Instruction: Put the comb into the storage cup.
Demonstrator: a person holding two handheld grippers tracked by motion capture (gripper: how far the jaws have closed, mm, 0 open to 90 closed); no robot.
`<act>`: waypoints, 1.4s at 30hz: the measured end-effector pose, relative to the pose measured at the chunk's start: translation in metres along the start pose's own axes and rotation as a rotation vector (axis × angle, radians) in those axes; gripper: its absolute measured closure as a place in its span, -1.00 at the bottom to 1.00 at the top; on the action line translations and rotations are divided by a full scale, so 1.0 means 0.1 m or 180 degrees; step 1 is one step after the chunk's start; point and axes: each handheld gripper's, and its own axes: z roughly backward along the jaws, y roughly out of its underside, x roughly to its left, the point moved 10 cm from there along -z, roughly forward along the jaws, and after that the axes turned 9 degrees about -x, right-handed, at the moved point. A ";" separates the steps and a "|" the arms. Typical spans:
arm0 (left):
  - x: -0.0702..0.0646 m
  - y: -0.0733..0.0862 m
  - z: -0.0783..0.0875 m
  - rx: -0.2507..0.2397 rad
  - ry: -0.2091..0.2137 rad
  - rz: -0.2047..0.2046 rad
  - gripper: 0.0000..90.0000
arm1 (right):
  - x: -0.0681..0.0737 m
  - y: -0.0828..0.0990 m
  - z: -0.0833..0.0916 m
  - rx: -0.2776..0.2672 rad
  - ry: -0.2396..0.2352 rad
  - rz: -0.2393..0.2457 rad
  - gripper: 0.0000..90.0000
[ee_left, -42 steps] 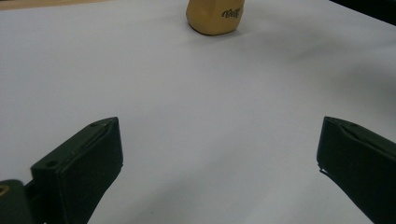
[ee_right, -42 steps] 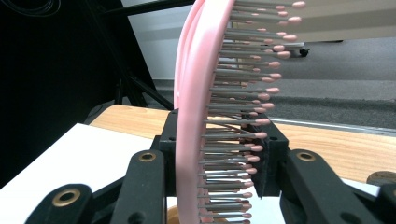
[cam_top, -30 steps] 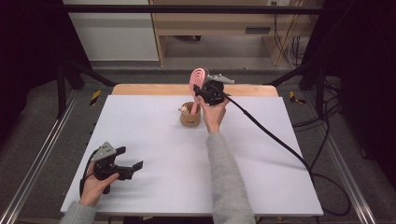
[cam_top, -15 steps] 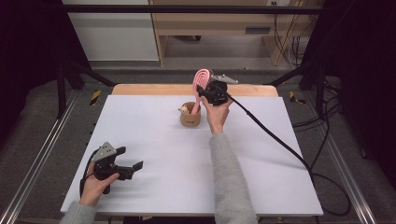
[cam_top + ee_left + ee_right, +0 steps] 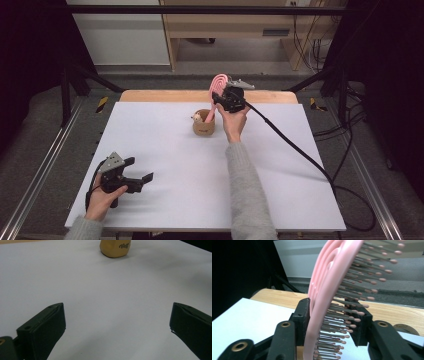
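My right gripper (image 5: 223, 97), jaws just easing apart, brackets the pink hairbrush (image 5: 329, 290) standing in the cup (image 5: 204, 125); my left gripper (image 5: 134, 174), at seven o'clock, gapes wide

You have one pink brush (image 5: 218, 84), one brown cup (image 5: 203, 123) near the table's (image 5: 280, 175) far edge, and two grippers, left (image 5: 141, 180) and right (image 5: 220, 97).

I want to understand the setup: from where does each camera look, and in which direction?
High view: above the person's side, looking forward and down on the table; forearms and both hands show.
Left gripper view: on the left tongs, facing the cup; open jaws show.
Right gripper view: on the right tongs, facing the pink hairbrush.
Shared: the cup.
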 end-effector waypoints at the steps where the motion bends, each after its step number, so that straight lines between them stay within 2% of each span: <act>1: 0.00 0.00 0.00 0.0000 0.0001 0.0000 -0.99 | 0.00 0.00 0.00 0.0003 0.0000 0.0010 0.21; 5: 0.00 0.00 0.00 0.0007 0.0003 -0.0005 -0.99 | -0.03 0.02 0.00 0.0020 -0.0022 0.0053 0.06; 14: 0.00 0.01 -0.01 0.0012 0.0002 -0.0007 -0.99 | -0.07 0.04 0.01 0.0029 -0.0050 0.0105 -0.12; 20: 0.00 0.01 -0.01 0.0010 0.0003 -0.0004 -0.99 | -0.08 0.02 0.04 -0.0019 -0.0091 0.0149 -0.47; 24: 0.00 0.01 -0.01 0.0011 0.0002 -0.0003 -0.99 | -0.06 0.04 0.07 0.0070 -0.0171 0.0145 -0.67; 30: 0.00 0.01 -0.01 0.0014 0.0001 -0.0005 -0.99 | -0.04 0.02 0.15 0.0076 -0.0170 0.0318 -0.94; 36: 0.00 0.01 -0.01 0.0017 -0.0008 -0.0002 -0.99 | -0.05 0.04 0.26 0.0194 -0.0123 0.0538 -0.98; 42: -0.01 0.01 -0.01 0.0016 -0.0005 -0.0004 -0.99 | 0.08 0.01 0.41 0.0137 -0.0292 0.0663 -0.98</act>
